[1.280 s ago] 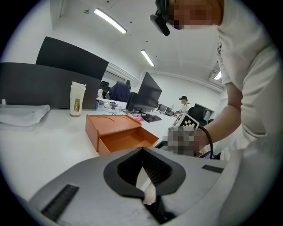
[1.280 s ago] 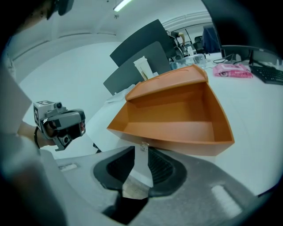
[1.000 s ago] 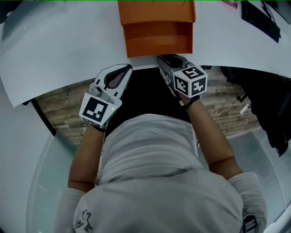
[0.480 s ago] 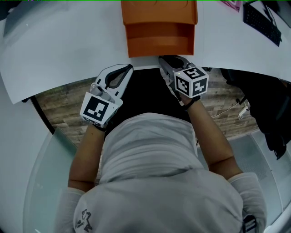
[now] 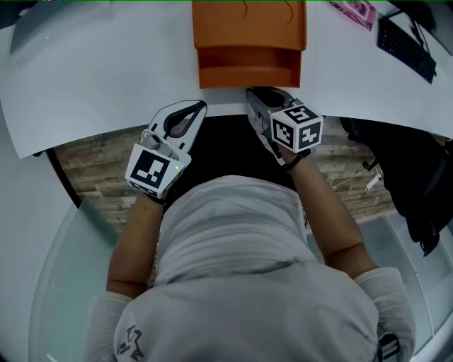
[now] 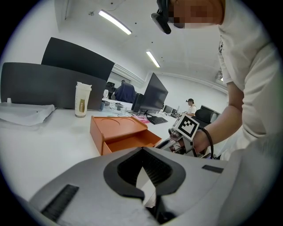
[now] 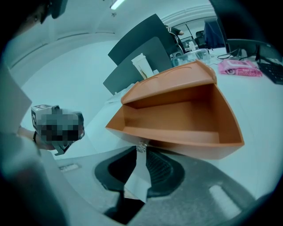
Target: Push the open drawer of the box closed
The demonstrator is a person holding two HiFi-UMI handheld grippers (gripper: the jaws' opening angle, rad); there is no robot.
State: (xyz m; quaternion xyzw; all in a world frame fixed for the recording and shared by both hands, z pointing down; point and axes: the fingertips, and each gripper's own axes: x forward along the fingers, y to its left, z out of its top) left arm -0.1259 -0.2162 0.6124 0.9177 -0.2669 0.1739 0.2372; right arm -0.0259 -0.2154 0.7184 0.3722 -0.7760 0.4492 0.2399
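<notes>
The box (image 5: 249,25) and its drawer (image 5: 248,67) are orange, the table (image 5: 106,78) white, the keyboard (image 5: 407,42) black.

One box (image 5: 248,21), one drawer (image 5: 249,67) with one knob (image 7: 141,147), two grippers (left gripper (image 5: 197,106), right gripper (image 5: 253,93)), one cup (image 6: 82,99), one keyboard (image 5: 405,39) and one pink pack (image 5: 354,12) are counted.

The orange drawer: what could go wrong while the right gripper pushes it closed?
1. The right gripper meets the drawer only at its small knob, so it may slip off.
2. Nothing visible braces the box. The left gripper is apart from it, so the box may slide away.
</notes>
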